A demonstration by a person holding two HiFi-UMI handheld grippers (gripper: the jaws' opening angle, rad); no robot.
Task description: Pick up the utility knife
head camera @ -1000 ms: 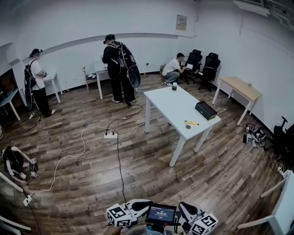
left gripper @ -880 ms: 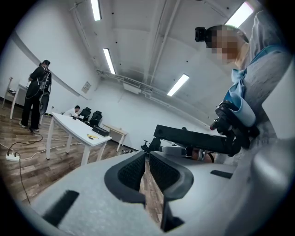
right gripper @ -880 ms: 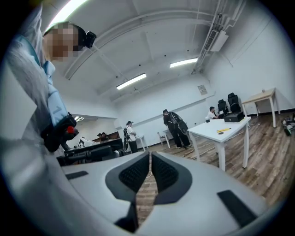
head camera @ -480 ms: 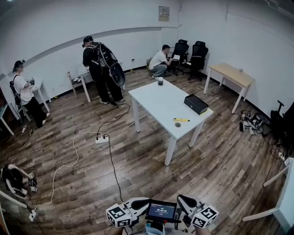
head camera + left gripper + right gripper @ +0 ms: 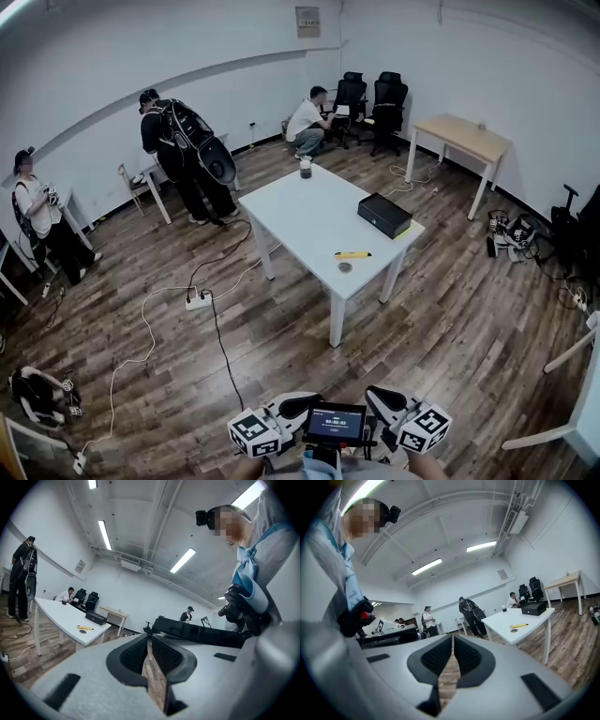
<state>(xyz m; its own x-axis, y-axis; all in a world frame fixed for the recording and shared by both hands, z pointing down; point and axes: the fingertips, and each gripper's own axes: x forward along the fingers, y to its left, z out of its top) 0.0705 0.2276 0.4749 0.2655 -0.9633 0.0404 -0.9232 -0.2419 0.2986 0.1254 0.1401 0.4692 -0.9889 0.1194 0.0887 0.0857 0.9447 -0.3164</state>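
Looks like the walk-up stage to me, no picking going on yet. Both grippers sit low, close to the body. The left gripper (image 5: 149, 645) and right gripper (image 5: 452, 645) each have the jaws closed to a thin slit with nothing in them, just floorboards showing through. So the next move means closing the gap to the table and opening one pair of jaws before going for it. The floor (image 5: 281, 347) ahead is mostly open; a cable (image 5: 221, 352) and power strip (image 5: 198, 302) lie off to the left, clear of a straight line in. The yellow utility knife (image 5: 352, 254) lies flat on the white table (image 5: 300, 211) near its closest corner, a small round thing (image 5: 345, 267) just beside it. The black box (image 5: 383, 215) sits further back, apart from it, so the near side is free to come in from.
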